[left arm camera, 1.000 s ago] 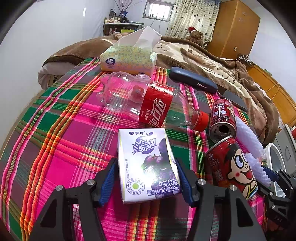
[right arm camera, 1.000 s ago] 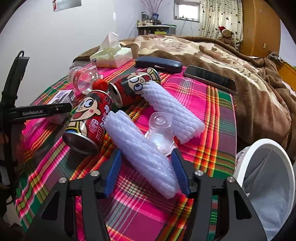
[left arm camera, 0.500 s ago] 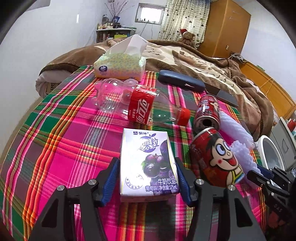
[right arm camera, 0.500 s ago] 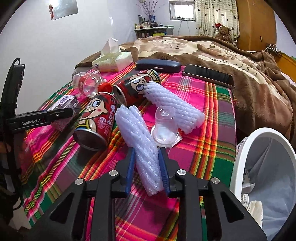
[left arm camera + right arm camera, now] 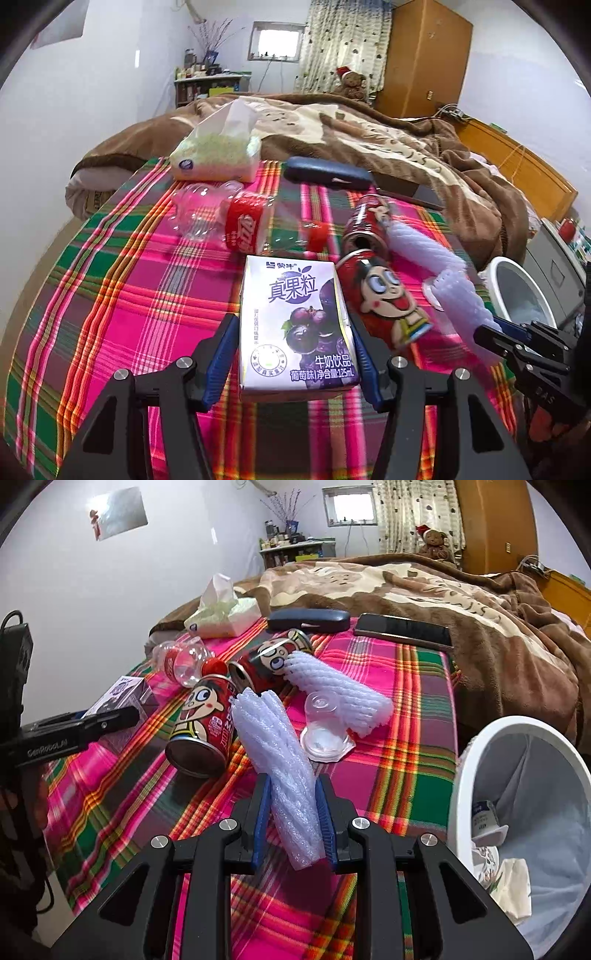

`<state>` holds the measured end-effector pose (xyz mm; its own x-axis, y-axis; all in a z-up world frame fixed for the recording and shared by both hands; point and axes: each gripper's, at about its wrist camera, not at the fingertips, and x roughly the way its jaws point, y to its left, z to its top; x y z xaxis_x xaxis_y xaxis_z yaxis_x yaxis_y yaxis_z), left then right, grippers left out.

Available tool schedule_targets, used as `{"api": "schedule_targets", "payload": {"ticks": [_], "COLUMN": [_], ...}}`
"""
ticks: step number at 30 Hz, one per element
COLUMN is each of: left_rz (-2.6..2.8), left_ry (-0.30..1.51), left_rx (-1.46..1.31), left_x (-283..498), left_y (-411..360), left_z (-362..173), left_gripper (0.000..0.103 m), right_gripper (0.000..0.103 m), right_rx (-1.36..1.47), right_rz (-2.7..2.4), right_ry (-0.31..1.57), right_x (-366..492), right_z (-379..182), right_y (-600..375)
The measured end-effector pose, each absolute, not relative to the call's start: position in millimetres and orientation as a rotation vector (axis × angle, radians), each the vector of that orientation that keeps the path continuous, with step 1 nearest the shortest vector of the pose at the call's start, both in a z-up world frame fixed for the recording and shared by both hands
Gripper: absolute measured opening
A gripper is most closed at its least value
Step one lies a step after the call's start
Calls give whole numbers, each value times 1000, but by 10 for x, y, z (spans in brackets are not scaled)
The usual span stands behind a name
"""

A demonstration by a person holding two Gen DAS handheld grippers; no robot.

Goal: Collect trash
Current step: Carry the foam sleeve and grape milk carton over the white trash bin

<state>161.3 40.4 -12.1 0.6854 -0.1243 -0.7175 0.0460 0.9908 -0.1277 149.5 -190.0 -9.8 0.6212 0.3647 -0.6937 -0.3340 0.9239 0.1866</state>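
Foam, light and squashy, the sleeve point(image 5: 284, 768) sits low centre, pinched near its end by the right tongs point(image 5: 293, 823), while the left tongs point(image 5: 291, 354) pinch a stiff, light carton point(image 5: 295, 325) mid-frame.

The right gripper point(image 5: 293, 821) pinches a white foam sleeve point(image 5: 282, 760) over the plaid cloth point(image 5: 410, 738); a red can point(image 5: 205, 727) lies at ten o'clock, the white bin point(image 5: 465, 775) at three o'clock.
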Motion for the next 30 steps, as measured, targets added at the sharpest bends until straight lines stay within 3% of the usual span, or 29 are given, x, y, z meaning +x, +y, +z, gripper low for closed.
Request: {"api": "schedule_targets", "payload": {"ticks": [30], "left_rz": [-384], "left_ry": [711], "left_rx": [47], "left_x": [1266], "left_y": [-1058], "left_z": [387], "left_gripper": [58], "right_gripper": [26], "right_rx": [189], "right_rz": [191], "right_ry": [704], "right_x": [1057], "right_z": [104], "right_y": [-2870]}}
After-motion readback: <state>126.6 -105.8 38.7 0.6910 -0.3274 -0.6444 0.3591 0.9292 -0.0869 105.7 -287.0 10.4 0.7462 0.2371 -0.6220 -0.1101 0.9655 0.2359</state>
